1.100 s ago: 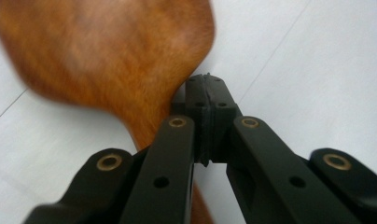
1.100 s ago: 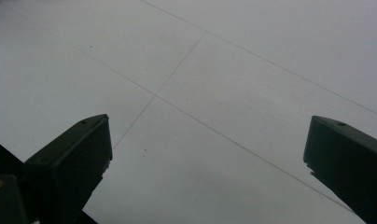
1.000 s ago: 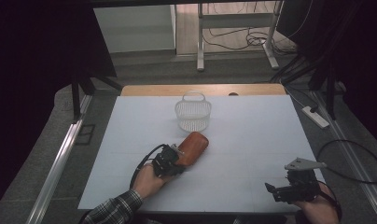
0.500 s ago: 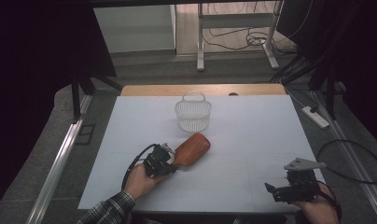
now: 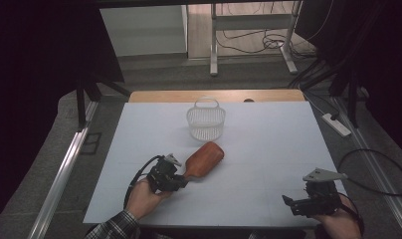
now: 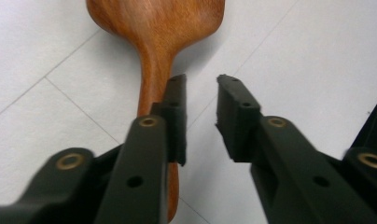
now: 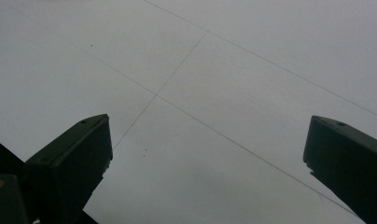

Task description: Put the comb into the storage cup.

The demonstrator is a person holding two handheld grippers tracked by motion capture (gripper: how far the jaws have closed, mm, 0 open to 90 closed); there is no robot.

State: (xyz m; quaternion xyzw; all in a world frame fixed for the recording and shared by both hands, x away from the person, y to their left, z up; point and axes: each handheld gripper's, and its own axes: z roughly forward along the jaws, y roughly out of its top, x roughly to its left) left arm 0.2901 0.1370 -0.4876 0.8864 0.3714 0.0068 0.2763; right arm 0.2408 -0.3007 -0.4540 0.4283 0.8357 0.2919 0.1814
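Note:
A reddish-brown wooden paddle (image 5: 205, 158) lies flat on the white table, its wide head toward the basket and its thin handle (image 6: 151, 79) toward me. My left gripper (image 5: 178, 178) sits at the handle's end. Its jaws have just been opening, and in the left gripper view (image 6: 200, 81) the gap between them holds only bare table, with the handle running beneath the left jaw. My right gripper (image 5: 290, 203) rests near the table's front right corner, its jaws wide apart (image 7: 207, 154) over bare table.
A white mesh basket (image 5: 205, 123) with a handle stands upright behind the paddle, toward the table's far edge. A wooden strip (image 5: 216, 95) borders the far edge. Cables and a power strip (image 5: 336, 124) lie on the floor to the right.
The left gripper has drawn back slightly to the left along the handle, and its jaws have parted. The paddle and the right gripper have stayed where they were.

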